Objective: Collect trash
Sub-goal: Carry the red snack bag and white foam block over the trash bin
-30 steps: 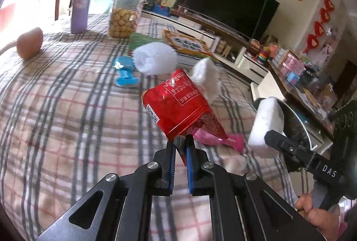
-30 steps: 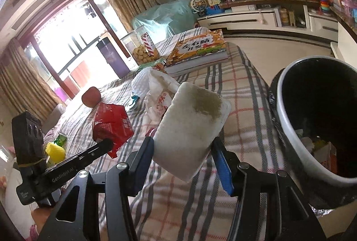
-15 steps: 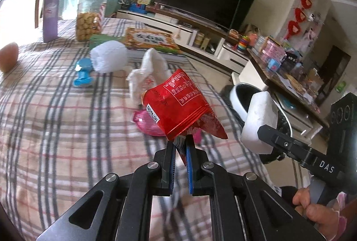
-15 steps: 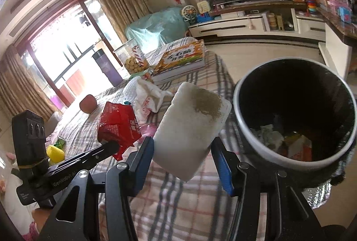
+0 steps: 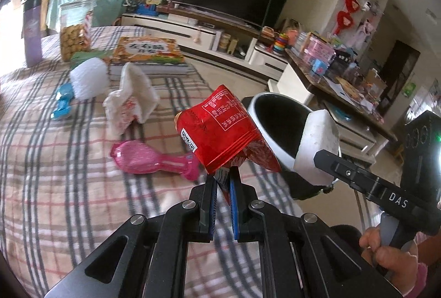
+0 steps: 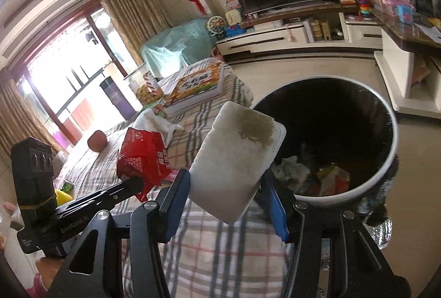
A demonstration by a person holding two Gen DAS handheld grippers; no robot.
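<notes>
My left gripper (image 5: 222, 182) is shut on a red snack wrapper (image 5: 220, 129) and holds it above the table's right edge, beside the bin. It also shows in the right wrist view (image 6: 143, 160). My right gripper (image 6: 224, 187) is shut on a white foam block (image 6: 237, 157) with a dirty patch, held just left of the open bin (image 6: 386, 160). The block also shows in the left wrist view (image 5: 317, 146). The white-rimmed black bin (image 5: 256, 107) stands on the floor and holds some rubbish.
On the plaid table (image 5: 55, 173) lie a pink plastic piece (image 5: 143, 158), a crumpled white bag (image 5: 132, 102), a white foam wad (image 5: 88, 77), a blue toy (image 5: 62, 104), a book (image 5: 146, 52), a cookie jar (image 5: 74, 33) and a purple bottle (image 5: 31, 36).
Both grippers have moved right, off the table's middle toward the bin, each keeping its load. The bin's inside has come into full view of the right wrist.
</notes>
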